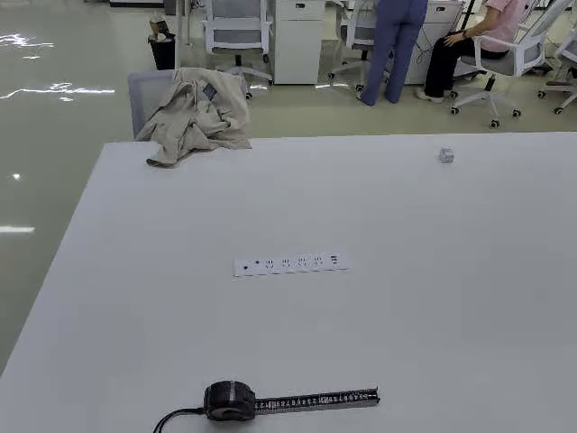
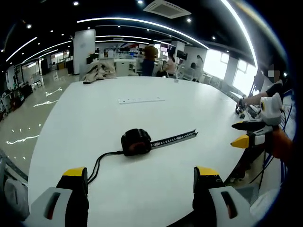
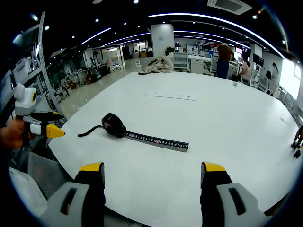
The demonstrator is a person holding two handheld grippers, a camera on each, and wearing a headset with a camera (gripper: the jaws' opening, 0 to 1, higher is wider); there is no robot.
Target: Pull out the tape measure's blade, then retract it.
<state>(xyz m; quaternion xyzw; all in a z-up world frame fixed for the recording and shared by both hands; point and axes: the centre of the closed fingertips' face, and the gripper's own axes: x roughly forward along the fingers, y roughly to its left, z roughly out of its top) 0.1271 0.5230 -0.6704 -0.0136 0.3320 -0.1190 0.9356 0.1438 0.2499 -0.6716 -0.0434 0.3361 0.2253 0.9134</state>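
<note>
A black tape measure (image 1: 230, 401) lies near the front edge of the white table (image 1: 433, 298), its blade (image 1: 317, 400) pulled out flat to the right and a black strap trailing left. In the left gripper view the tape measure (image 2: 136, 142) sits ahead of my left gripper (image 2: 141, 177), which is open and off the table edge. My right gripper (image 3: 154, 172) is open too, with the tape measure (image 3: 113, 124) and blade (image 3: 157, 141) ahead of it. Each gripper shows at the side of the other's view: right gripper (image 2: 246, 134), left gripper (image 3: 45, 124). Nothing is held.
A white power strip (image 1: 290, 263) lies mid-table. A beige jacket (image 1: 195, 115) hangs over a chair at the far left edge, and a small crumpled object (image 1: 446, 155) sits far right. People and office chairs are beyond the table.
</note>
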